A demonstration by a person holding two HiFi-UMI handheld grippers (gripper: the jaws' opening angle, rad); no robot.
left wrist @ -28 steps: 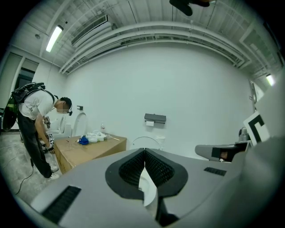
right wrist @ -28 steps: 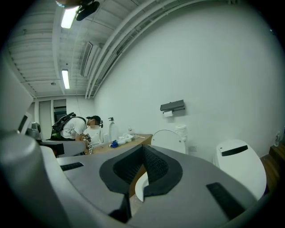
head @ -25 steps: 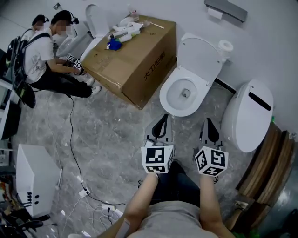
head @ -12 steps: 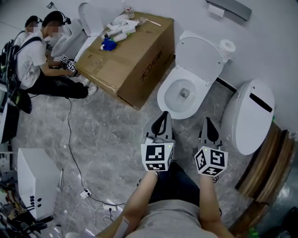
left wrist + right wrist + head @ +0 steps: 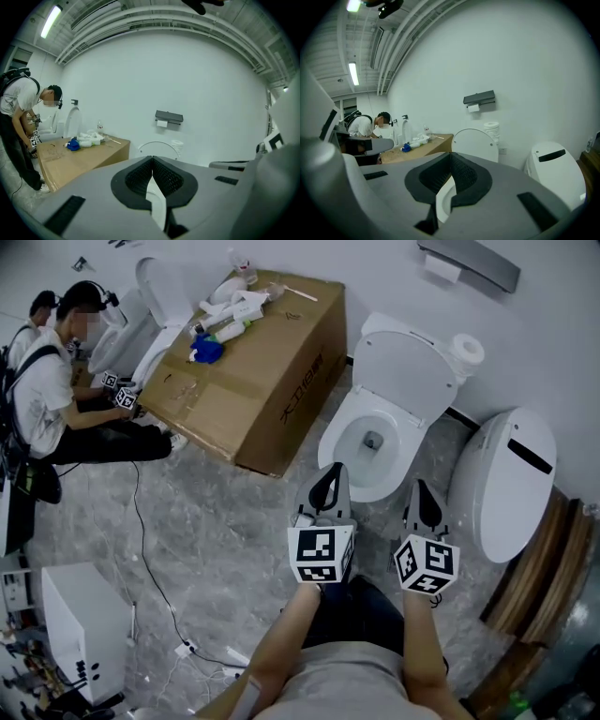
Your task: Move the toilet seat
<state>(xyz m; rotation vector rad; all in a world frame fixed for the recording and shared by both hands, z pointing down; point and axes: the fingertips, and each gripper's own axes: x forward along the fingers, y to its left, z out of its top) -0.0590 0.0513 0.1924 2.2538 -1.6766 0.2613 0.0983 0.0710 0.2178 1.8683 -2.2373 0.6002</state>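
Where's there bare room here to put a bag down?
Widest: grey marble floor between the brown cardboard box, the open white toilet and the white cabinet. The box's near top is also bare. Crowded: its far end, and the gap beside the closed white toilet.

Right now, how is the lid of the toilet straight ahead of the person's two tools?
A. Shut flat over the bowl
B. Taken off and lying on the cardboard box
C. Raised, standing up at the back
C: the lid stands up behind the open bowl, whose inside is plain to see in the head view.
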